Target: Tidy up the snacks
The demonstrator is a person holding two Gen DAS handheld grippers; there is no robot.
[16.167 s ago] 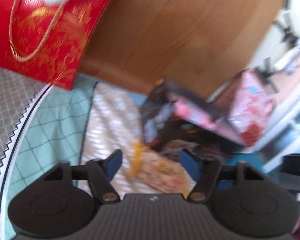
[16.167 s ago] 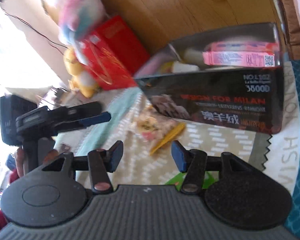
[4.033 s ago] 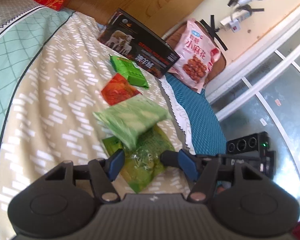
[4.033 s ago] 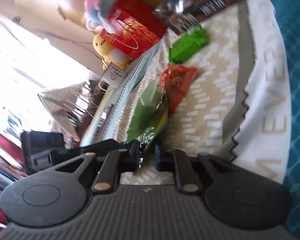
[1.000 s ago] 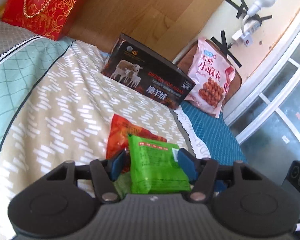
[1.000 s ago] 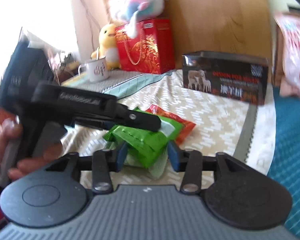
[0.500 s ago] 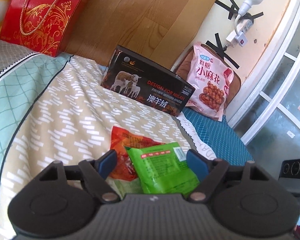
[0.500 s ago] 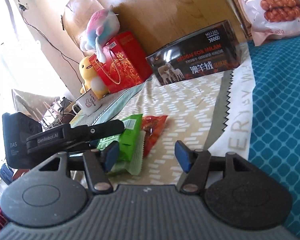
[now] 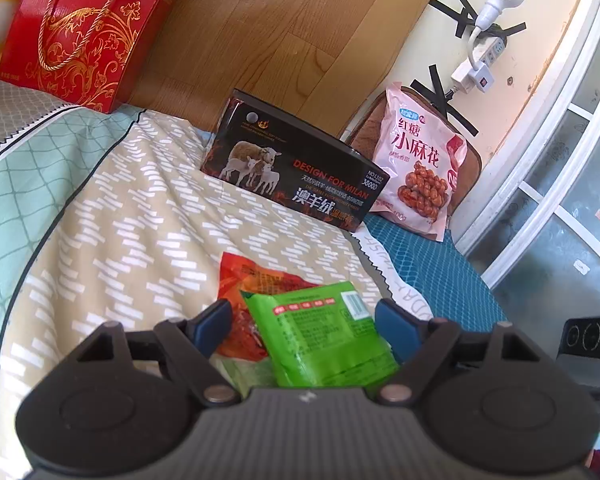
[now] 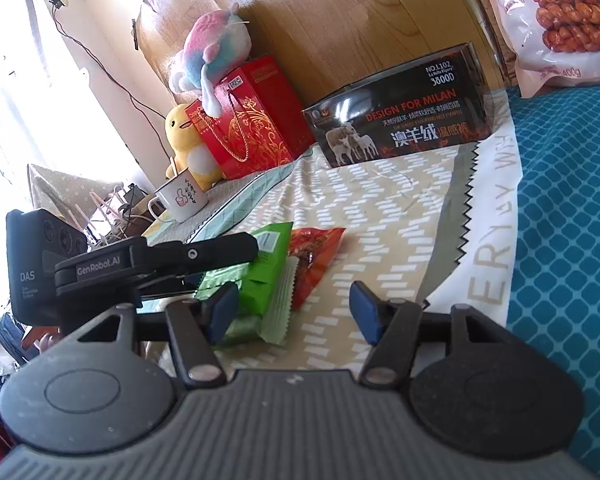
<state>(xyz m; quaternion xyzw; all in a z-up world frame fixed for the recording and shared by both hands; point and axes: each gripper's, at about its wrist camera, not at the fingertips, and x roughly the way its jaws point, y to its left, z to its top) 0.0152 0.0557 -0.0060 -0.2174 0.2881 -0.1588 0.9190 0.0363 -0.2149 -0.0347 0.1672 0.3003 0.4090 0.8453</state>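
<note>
A green snack packet lies on top of a small pile with a red-orange packet under it on the patterned bed cover. My left gripper is open, its blue pads either side of the green packet without closing on it. In the right wrist view the same pile shows, with the green packet, a paler green packet beneath and the red-orange packet. My right gripper is open and empty, just right of the pile. The left gripper's arm reaches over the pile from the left.
A black box with sheep pictures stands at the back by the wooden headboard. A pink snack bag leans at the right. A red gift bag, a yellow plush and a white mug stand at the left. A teal mat lies on the right.
My left gripper has opened wider around the green packet and released it onto the pile. My right gripper has opened and pulled back to the right of the pile.
</note>
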